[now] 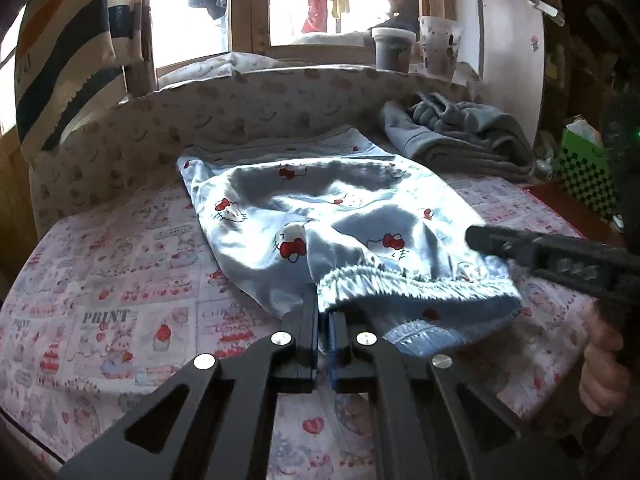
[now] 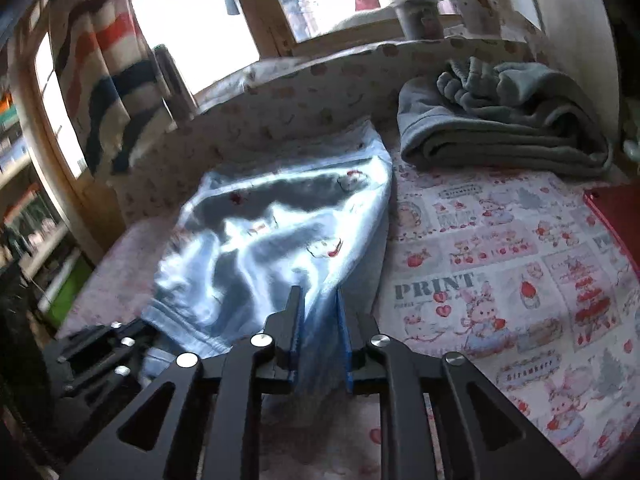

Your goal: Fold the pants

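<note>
Left claw (image 1: 323, 312) is pinching the pants (image 1: 320, 216) waistband; right claw (image 2: 318, 312) is gripping fabric loosely. Both should be lifting evenly, keeping edges aligned.

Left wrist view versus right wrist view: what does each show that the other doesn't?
Only the left wrist view shows the elastic waistband, a green checkered box and the left gripper shut on cloth. Only the right shows the red item and right gripper around fabric. Both show the blue pants, grey blanket and printed sheet.
</note>
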{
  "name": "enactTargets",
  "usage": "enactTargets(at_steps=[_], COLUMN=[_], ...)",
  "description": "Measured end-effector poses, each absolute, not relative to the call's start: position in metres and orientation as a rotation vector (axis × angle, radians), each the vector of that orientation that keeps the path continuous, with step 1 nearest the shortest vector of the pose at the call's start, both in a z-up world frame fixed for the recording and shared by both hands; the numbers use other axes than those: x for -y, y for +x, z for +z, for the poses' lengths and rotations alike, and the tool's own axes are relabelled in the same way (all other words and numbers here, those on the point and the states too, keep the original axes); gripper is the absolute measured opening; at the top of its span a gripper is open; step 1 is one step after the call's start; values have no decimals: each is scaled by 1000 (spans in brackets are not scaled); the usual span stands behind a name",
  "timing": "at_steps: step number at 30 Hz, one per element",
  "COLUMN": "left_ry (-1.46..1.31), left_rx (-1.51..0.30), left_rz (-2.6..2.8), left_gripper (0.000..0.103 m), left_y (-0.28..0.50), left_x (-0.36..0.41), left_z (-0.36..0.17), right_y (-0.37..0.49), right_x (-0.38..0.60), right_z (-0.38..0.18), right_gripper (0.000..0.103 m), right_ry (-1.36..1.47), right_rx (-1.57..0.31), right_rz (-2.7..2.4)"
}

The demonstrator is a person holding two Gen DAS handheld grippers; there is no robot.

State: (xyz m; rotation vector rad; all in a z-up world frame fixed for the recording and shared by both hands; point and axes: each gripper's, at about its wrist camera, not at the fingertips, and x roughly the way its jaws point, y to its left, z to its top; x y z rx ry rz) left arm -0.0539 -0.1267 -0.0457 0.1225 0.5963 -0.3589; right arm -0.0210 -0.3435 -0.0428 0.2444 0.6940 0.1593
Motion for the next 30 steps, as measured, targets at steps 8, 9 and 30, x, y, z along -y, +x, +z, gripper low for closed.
enactTargets(at_steps=[8,9,30], left_ry=[119,126,166], left_rx=[-591,-604,-642], left_rz=[-370,-365,-283], left_gripper=[3,3,43], left_y=[-72,-70,-85], left_x=[117,118,67], left_z=[-45,-50,-56], right_y=[-21,-22,-63], right_x=[347,347,388], right_z=[-55,-55,-57], right_gripper=[3,3,9], right_ry=[256,252,105], right_rx=[-731,-730,-707], right_rz=[156,153,124])
